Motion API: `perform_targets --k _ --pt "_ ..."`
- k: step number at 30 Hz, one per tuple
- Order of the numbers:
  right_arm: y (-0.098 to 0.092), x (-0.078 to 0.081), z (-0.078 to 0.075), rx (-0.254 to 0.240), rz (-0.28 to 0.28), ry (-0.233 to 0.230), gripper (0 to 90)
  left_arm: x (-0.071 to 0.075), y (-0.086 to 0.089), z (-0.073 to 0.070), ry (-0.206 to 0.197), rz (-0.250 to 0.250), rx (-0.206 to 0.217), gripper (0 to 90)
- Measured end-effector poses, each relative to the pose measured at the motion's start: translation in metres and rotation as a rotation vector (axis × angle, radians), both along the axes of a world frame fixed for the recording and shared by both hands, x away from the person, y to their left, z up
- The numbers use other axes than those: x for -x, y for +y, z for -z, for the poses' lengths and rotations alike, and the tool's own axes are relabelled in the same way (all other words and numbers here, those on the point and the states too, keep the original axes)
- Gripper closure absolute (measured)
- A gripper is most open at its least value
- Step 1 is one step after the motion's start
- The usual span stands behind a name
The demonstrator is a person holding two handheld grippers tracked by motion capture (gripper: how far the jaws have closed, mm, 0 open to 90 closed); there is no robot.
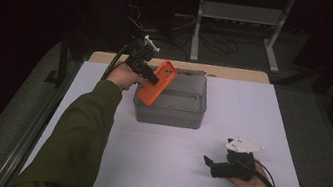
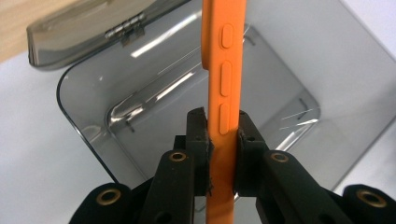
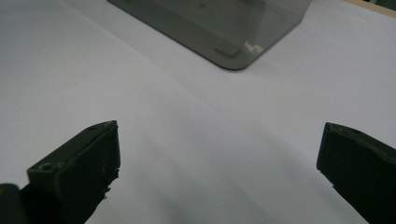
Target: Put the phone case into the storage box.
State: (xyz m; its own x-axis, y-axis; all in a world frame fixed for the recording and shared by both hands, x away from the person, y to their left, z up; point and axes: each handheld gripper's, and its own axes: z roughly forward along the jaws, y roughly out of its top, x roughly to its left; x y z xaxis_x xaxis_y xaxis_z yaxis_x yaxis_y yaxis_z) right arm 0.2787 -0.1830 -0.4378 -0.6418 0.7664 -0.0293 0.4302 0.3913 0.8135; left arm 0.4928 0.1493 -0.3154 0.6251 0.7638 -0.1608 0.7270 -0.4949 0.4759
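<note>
An orange phone case [image 1: 158,83] hangs tilted over the left rim of a smoky clear plastic box [image 1: 177,110], held by my left gripper [image 1: 146,73]. In the left gripper view the case [image 2: 223,84] stands on edge, side buttons showing, with the jaws shut on it above the box's open inside [image 2: 154,116]. My right gripper [image 1: 211,165] rests low near the table's front right, in a hand, jaws wide apart. In the right gripper view its fingers [image 3: 84,163] frame bare white table, with the box's corner [image 3: 233,51] farther off.
The box's hinged lid [image 2: 93,28] lies folded back behind it. A white sheet [image 1: 252,112] covers the table, with a wooden strip [image 1: 238,74] along the far edge. A desk frame and cables [image 1: 235,28] stand beyond in the dark.
</note>
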Motion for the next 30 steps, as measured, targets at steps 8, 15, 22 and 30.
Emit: perform_targets --k 8,15,22,30 --pt "0.0 0.0 0.0 -0.004 -0.004 -0.004 0.0 -0.006 -0.005 0.012 0.06 -0.054 -0.032 79.4" --pt "0.0 0.001 -0.001 -0.007 -0.007 -0.004 0.0 -0.01 -0.012 0.023 0.104 -0.098 -0.049 79.3" --pt "0.0 0.001 -0.002 -0.013 -0.006 -0.003 0.0 -0.013 -0.013 0.031 0.139 -0.152 -0.052 79.3" --pt "0.0 0.001 -0.002 -0.016 -0.008 -0.003 0.0 -0.013 -0.011 0.037 0.181 -0.214 -0.07 79.1"
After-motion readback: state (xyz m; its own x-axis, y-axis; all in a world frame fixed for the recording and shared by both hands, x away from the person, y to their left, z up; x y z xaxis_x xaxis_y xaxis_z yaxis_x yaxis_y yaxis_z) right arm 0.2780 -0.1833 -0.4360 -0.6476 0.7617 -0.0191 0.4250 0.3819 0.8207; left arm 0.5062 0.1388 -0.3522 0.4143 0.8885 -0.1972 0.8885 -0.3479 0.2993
